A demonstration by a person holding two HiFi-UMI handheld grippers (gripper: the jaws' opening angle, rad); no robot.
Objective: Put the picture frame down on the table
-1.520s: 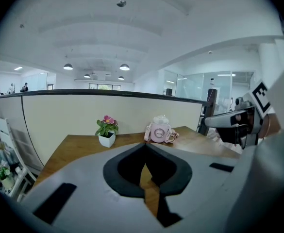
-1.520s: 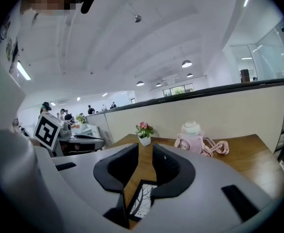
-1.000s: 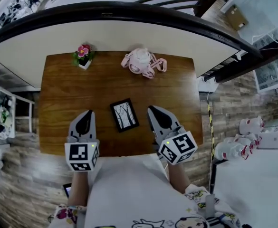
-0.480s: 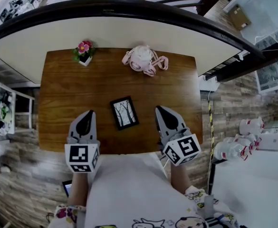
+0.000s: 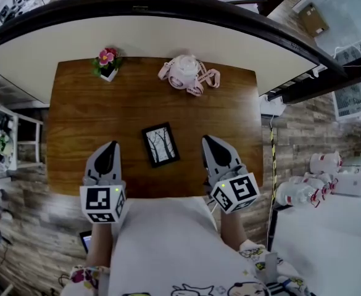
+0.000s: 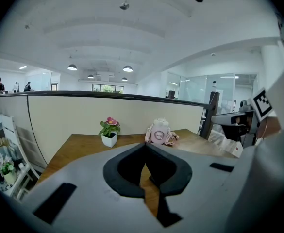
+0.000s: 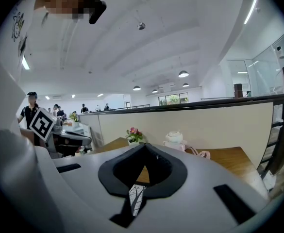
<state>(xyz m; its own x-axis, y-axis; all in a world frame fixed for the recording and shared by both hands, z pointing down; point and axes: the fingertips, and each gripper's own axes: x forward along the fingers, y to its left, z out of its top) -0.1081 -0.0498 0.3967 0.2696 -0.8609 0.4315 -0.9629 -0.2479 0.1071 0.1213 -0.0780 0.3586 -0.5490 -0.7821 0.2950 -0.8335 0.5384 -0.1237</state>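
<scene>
The black picture frame (image 5: 160, 144), with a bare-tree print, lies flat on the brown wooden table (image 5: 75, 122), near its front edge. My left gripper (image 5: 112, 145) hovers to the frame's left, shut and holding nothing. To the frame's right is my right gripper (image 5: 206, 139), also shut and empty, with a gap between it and the frame. In the right gripper view a strip of the frame (image 7: 136, 198) shows below the closed jaw tips (image 7: 144, 146). The left gripper view shows only bare table beyond its closed tips (image 6: 144, 145).
A small potted pink flower (image 5: 107, 63) stands at the table's far left corner and a pink strapped bottle bag (image 5: 187, 74) at the far middle. A cream partition wall (image 5: 168, 42) runs behind the table. White items (image 5: 303, 190) sit on the floor at right.
My right gripper has shifted slightly to the right, away from the frame. The frame and the left gripper have stayed in place.
</scene>
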